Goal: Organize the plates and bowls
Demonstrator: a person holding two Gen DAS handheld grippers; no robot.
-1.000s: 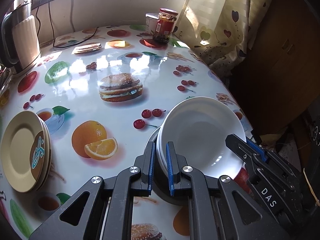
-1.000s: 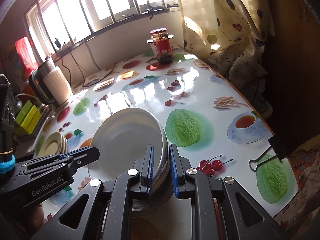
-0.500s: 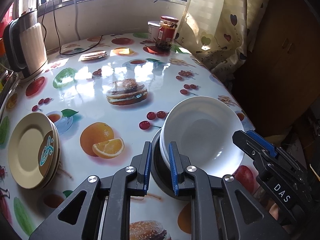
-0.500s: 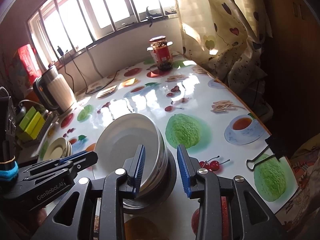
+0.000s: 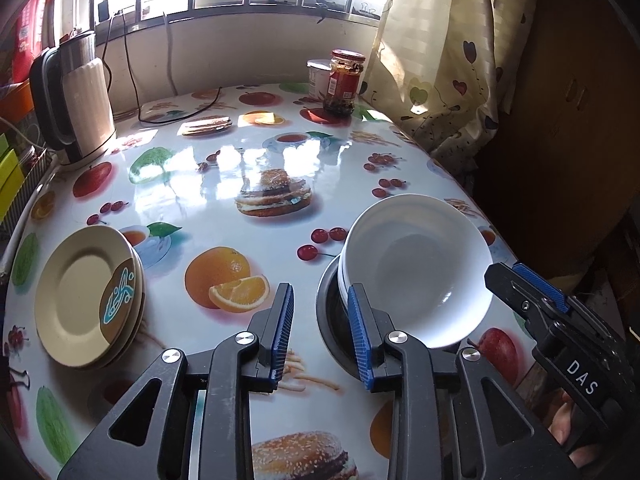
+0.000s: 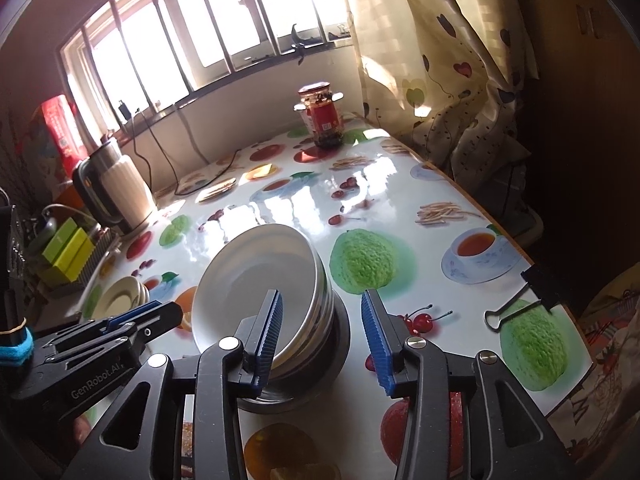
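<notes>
- White bowl stack [image 5: 416,272]: on the table [image 5: 224,184] at 4 o'clock in the left wrist view, nested in a dark bowl [image 5: 332,340].
- Left gripper [image 5: 320,336]: released, jaws opening, nothing between them.
- Right gripper [image 6: 322,338]: released, jaws opening astride the stack's rim, pads clear.
- Beige plates [image 5: 86,296]: stacked at 9 o'clock.

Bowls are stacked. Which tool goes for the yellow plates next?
Left tool, likely: jaws opening with nothing between them, yellow plates close on its left. Right tool, jaws also opening around the bowl stack rim, sits beyond it.
</notes>
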